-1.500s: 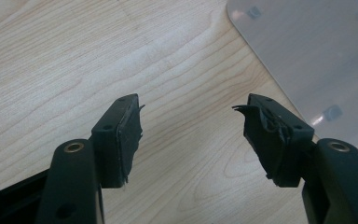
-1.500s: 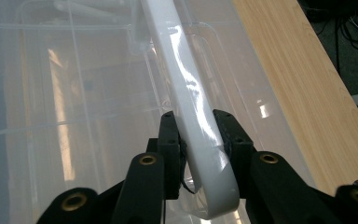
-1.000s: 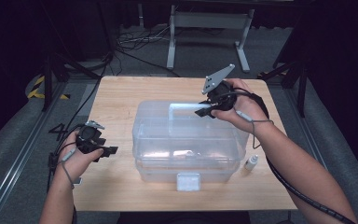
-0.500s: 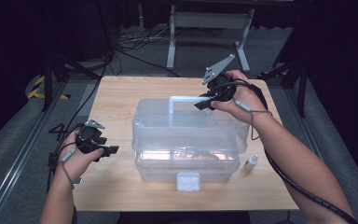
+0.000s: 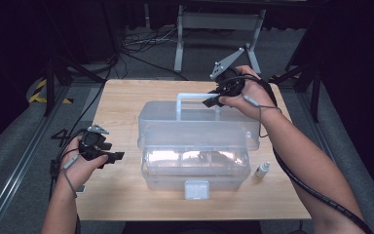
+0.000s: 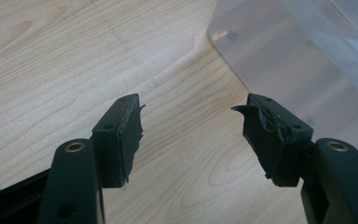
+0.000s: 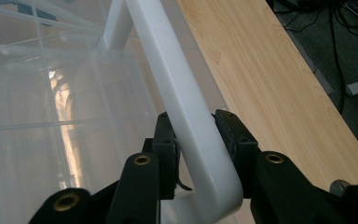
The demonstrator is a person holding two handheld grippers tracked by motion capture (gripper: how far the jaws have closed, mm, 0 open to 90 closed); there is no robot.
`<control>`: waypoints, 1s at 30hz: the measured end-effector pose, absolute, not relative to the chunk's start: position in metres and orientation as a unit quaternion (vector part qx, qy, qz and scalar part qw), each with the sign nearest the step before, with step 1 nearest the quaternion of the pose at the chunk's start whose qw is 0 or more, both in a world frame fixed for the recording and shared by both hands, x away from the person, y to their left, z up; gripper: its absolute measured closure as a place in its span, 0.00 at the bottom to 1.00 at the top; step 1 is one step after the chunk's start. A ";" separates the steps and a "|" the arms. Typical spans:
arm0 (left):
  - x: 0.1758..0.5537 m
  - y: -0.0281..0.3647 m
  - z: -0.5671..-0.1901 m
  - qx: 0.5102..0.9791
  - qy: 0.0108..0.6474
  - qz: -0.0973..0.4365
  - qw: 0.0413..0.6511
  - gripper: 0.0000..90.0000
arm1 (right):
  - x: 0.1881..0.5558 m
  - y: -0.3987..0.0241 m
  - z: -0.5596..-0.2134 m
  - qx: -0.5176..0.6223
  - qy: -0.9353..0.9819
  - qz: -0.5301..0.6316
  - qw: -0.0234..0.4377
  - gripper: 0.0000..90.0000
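A clear plastic storage box point(image 5: 195, 170) stands mid-table, with a white latch point(image 5: 196, 189) at its front. Its clear lid point(image 5: 199, 127) is lifted off the base and tilted back. The lid's white handle point(image 5: 197, 96) stands upright, and my right gripper point(image 5: 210, 102) is shut on its right end. In the right gripper view the handle bar point(image 7: 186, 116) runs between the jaws of that gripper point(image 7: 196, 140), over the lid point(image 7: 51, 116). My left gripper point(image 5: 117, 157) is open, left of the box and low over the table. Bare wood lies between the jaws of the left gripper point(image 6: 191, 135), with a box corner point(image 6: 298, 60) ahead.
A small white bottle point(image 5: 262, 169) stands on the wooden table point(image 5: 121, 102) just right of the box's base. Cables trail from both grippers. A metal stand point(image 5: 219, 22) and cables are on the floor behind the table. The table's right edge point(image 7: 307, 93) is close to the right gripper.
My right gripper has swung the handle upright and pulled it up and back, raising the lid off the base. The left gripper has stayed where it was.
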State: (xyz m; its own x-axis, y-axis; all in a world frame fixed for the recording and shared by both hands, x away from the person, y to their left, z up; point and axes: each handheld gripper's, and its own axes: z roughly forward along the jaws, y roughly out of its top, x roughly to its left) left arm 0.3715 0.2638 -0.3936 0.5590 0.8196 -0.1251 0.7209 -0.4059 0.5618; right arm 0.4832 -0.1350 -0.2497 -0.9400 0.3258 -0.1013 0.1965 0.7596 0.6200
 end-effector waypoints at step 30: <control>0.364 0.259 -0.378 0.831 0.433 0.070 0.343 0.59 | 0.506 -0.135 -0.249 0.159 0.930 0.319 0.090 0.78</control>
State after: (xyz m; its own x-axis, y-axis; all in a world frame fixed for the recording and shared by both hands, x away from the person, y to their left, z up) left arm 0.3644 0.2590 -0.3785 0.6160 0.7669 -0.1801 0.6706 -0.3906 0.6306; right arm 0.5063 -0.1346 -0.2487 -0.9335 0.3523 -0.0666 0.2374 0.7465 0.6216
